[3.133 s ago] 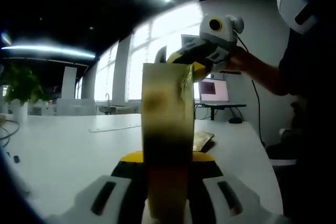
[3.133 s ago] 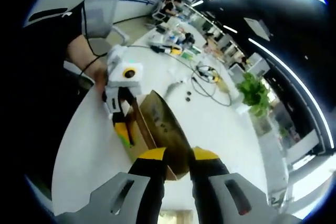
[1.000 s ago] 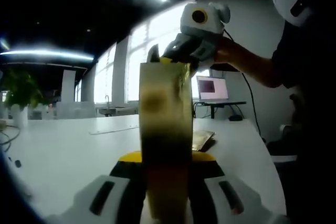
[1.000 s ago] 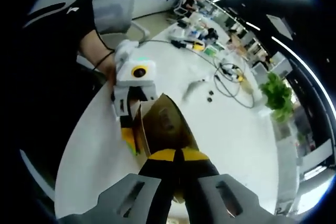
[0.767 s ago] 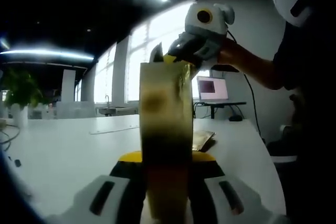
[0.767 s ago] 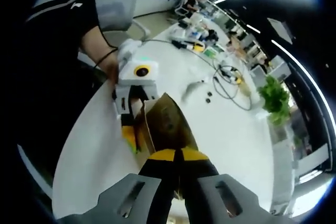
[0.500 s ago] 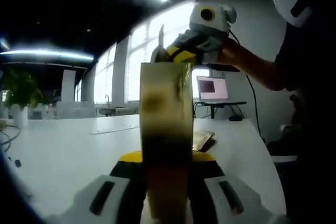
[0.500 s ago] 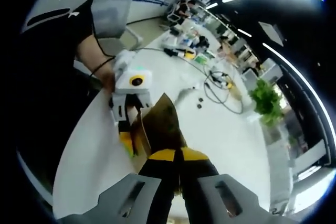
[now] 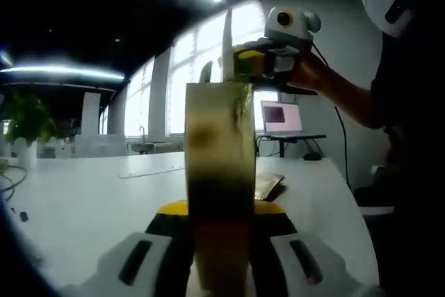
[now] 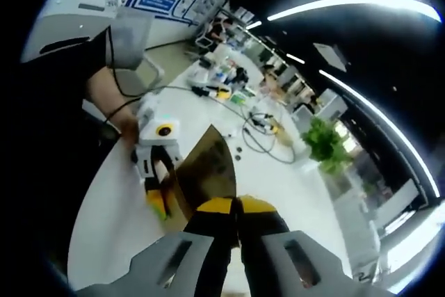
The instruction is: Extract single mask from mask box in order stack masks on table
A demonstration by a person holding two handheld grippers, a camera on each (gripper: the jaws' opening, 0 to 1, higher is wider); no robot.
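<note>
My left gripper [image 9: 219, 208] is shut on the sides of a yellow-brown mask box [image 9: 219, 165], which it holds upright above the white table [image 9: 83, 189]. Just above the box's open top is my right gripper [image 9: 245, 62], held in a hand. It is shut on a thin white mask [image 9: 227, 39] that stands up out of the box. In the right gripper view my right gripper [image 10: 235, 206] has its yellow-tipped jaws pressed together over the box [image 10: 205, 161]. Below and to the left, the left gripper [image 10: 162, 196] clamps that box.
A flat brown packet [image 9: 268, 184] lies on the table beyond the box. A laptop [image 9: 281, 119] stands on a desk at the right, a potted plant [image 9: 24, 113] at the far left. Cables and small tools [image 10: 264, 126] lie across the far table. The person's dark body is at the right.
My right jaws, open 3.1 s ago, have shut at the box top and risen. The white mask has come up out of the box. The left gripper and box stay put.
</note>
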